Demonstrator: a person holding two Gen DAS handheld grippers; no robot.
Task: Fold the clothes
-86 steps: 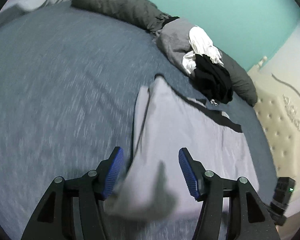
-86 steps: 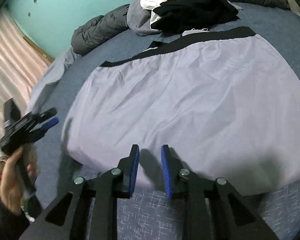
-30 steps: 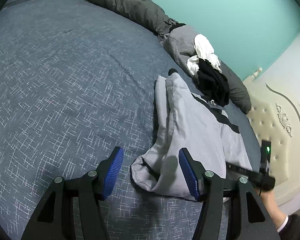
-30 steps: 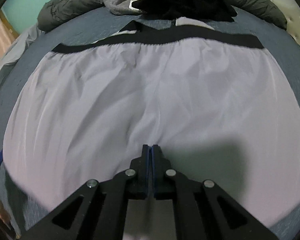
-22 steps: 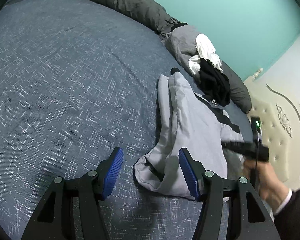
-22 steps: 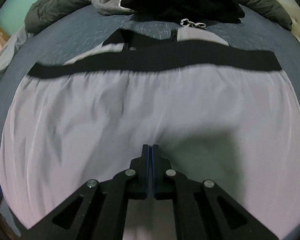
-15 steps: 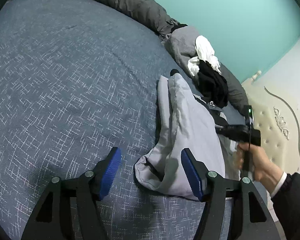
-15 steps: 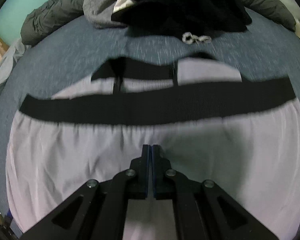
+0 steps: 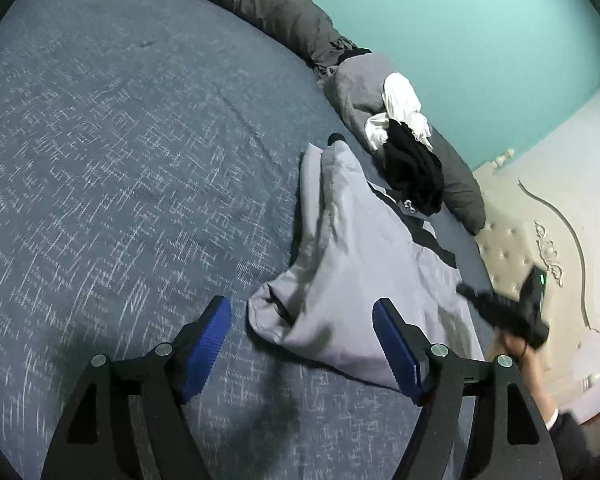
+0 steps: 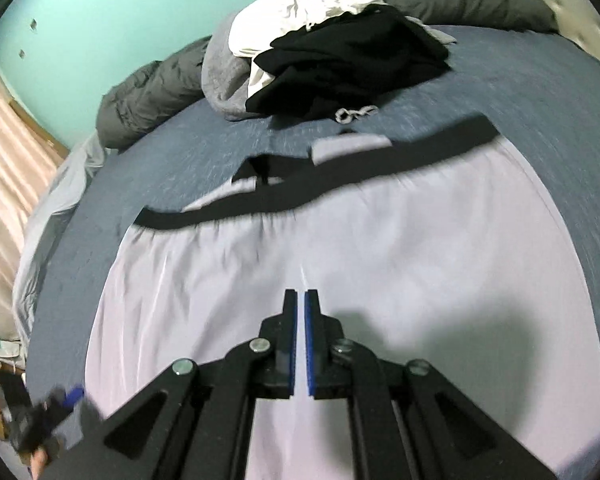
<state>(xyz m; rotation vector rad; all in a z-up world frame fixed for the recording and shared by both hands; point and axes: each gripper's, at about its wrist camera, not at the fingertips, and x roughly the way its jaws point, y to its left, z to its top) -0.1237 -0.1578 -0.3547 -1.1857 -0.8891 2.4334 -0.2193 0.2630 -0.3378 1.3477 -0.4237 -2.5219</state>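
Two pairs of tongs work over one garment on a bed. The left tongs are spread wide with nothing between their blue pads, poised just above the near, bunched end of the pale grey shorts. The right tongs are nearly closed, a thin gap between the pads, over the middle of the shorts; whether any cloth is pinched there I cannot tell. In the left wrist view a hand holds the right tongs at the far right side of the garment. The shorts lie on the blue-grey bedspread; seen from the left tongs their long axis runs away toward the wall, and seen from the right tongs the black waistband lies crosswise at the far edge. Just beyond the waistband sits a heap of clothes: black garment, white garment and grey garment, resting against dark grey bedding along the teal wall. A tufted cream headboard stands to the right.
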